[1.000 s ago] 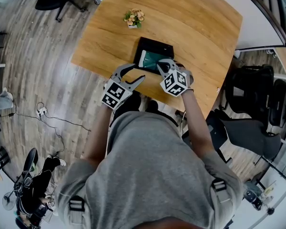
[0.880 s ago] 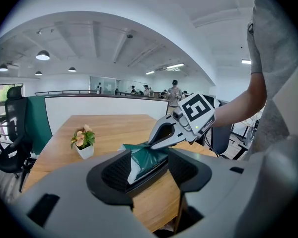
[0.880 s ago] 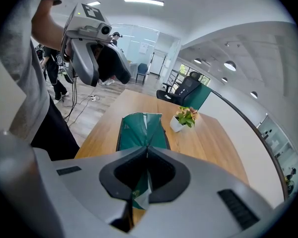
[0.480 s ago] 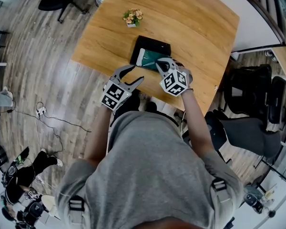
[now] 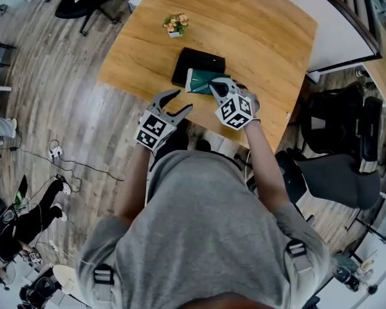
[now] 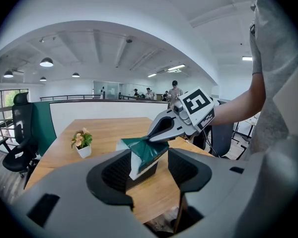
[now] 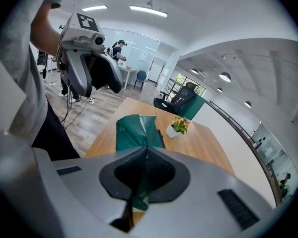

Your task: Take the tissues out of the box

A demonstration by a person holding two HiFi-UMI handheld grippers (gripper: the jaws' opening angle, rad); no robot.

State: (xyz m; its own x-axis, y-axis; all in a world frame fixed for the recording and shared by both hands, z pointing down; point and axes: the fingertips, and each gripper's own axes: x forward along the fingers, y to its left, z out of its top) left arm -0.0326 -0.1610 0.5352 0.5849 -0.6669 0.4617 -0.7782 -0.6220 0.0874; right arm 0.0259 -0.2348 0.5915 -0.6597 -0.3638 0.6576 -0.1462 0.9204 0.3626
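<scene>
Fingers [image 7: 165, 175] of the right gripper [image 5: 213, 86] fully closed, pinching the near end of the dark green plastic-wrapped tissue pack [image 5: 199, 82]. Left gripper [image 5: 178, 103] fingers [image 6: 111, 175] wide apart, nothing gripped; pack and box only show beyond the gap.

Diff vs a second ago: the pack lay flat inside the black rectangular box [image 5: 199, 62]. It's now drawn up and toward the person, near end past the box's near rim. Left gripper view shows it tilted, gripped end high, lower end still down in the box [image 6: 141, 176], white along one side. Left gripper has barely shifted in the head view, same opening.

Pose: right forearm reaches out from the person's right side, gripper pitched down and away at the box, marker cube facing up. Left gripper sits at the near edge of the light wooden table [image 5: 257, 37], just near-left of the box, aimed at it, touching neither box nor pack.

Small white pot of flowers [image 5: 175, 24] stands on the far side, clear of the box.
</scene>
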